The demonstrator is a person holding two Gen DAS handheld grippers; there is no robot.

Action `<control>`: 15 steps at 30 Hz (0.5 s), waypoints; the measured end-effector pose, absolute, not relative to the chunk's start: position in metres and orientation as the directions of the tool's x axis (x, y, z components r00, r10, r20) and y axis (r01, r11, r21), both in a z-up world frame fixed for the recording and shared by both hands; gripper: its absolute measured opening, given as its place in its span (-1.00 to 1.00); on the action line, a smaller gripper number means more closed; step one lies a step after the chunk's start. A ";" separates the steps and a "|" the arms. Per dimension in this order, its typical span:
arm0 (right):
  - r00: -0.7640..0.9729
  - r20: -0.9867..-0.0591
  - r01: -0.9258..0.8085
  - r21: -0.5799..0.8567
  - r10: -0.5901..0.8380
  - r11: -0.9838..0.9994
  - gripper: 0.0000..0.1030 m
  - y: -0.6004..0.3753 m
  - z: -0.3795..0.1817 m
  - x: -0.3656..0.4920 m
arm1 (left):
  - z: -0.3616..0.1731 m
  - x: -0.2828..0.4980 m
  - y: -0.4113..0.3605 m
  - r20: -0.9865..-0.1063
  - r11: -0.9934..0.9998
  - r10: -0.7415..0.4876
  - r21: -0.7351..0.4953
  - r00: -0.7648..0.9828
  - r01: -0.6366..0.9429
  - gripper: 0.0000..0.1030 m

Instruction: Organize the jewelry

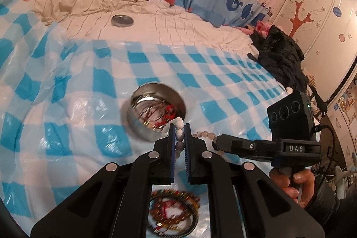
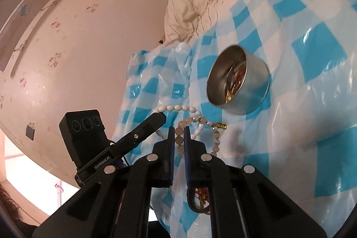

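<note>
A string of white and pale pink beads hangs between two nearly closed grippers, left and right, each pinching it, beside one open round tin.

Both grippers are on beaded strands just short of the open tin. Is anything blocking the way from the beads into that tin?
Nothing visible does. The left gripper pinches the white bead strand at the open tin, whose lid lies far off on the quilt. The right gripper pinches pink beads.
</note>
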State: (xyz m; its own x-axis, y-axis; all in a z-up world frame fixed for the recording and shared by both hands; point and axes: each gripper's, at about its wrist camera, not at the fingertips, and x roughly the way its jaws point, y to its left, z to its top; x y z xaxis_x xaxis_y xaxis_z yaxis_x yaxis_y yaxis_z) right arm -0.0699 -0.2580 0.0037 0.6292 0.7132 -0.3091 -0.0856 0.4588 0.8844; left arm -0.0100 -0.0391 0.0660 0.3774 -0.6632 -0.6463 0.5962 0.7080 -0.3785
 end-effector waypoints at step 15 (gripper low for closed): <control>0.671 -0.332 -0.083 0.855 0.663 0.512 -0.84 -0.276 0.025 -0.022 | 0.025 0.057 -0.081 -0.686 0.784 -0.612 -0.460 0.394 0.416 -0.78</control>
